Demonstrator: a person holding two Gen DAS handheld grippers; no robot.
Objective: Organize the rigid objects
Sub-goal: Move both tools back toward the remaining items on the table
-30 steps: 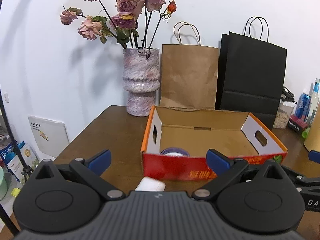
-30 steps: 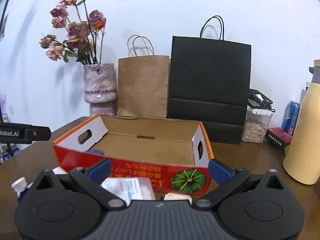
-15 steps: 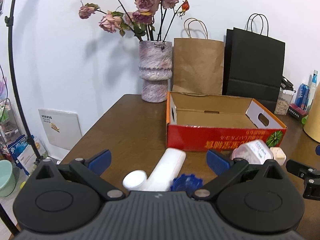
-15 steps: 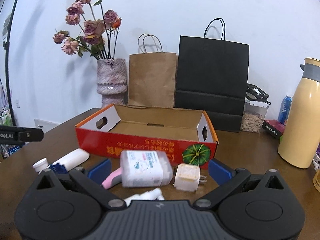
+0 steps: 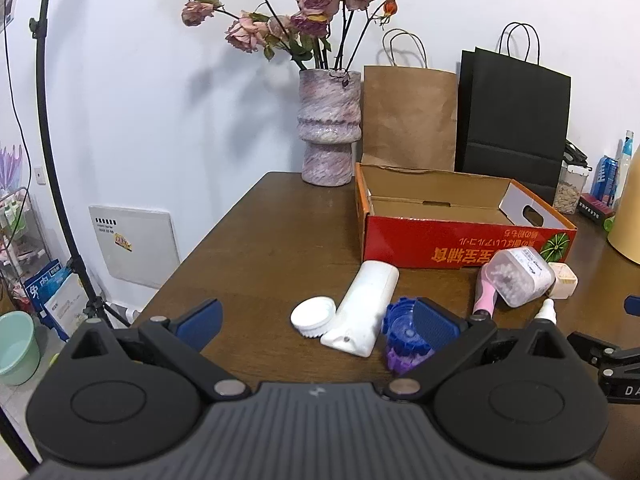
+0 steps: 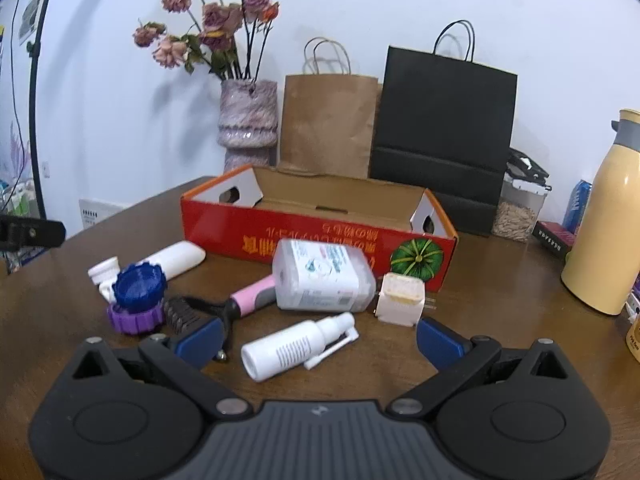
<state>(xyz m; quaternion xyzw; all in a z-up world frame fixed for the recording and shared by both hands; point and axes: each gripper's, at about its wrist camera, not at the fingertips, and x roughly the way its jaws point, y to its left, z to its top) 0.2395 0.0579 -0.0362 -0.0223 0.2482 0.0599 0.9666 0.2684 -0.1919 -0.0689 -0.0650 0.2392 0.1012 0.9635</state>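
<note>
Both tools — left tool (image 5: 316, 320) and right tool (image 6: 318, 338) — are hovering spread and empty. The white plastic spray bottle (image 6: 298, 346) is lying on the brown wooden table (image 6: 500, 280) between the right tool's pads, before the red cardboard box (image 6: 320, 226); probably light, slippery — best pinched mid-barrel.

Brown wooden table (image 6: 500, 280) with red box (image 6: 320, 236), vase (image 6: 248, 124) (dried roses), scattered bottles.

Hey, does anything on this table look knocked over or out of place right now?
Yes. The white spray bottle and clear container lie on their sides in front of the red box, whose print is upside down. Nothing looks spilled.
</note>
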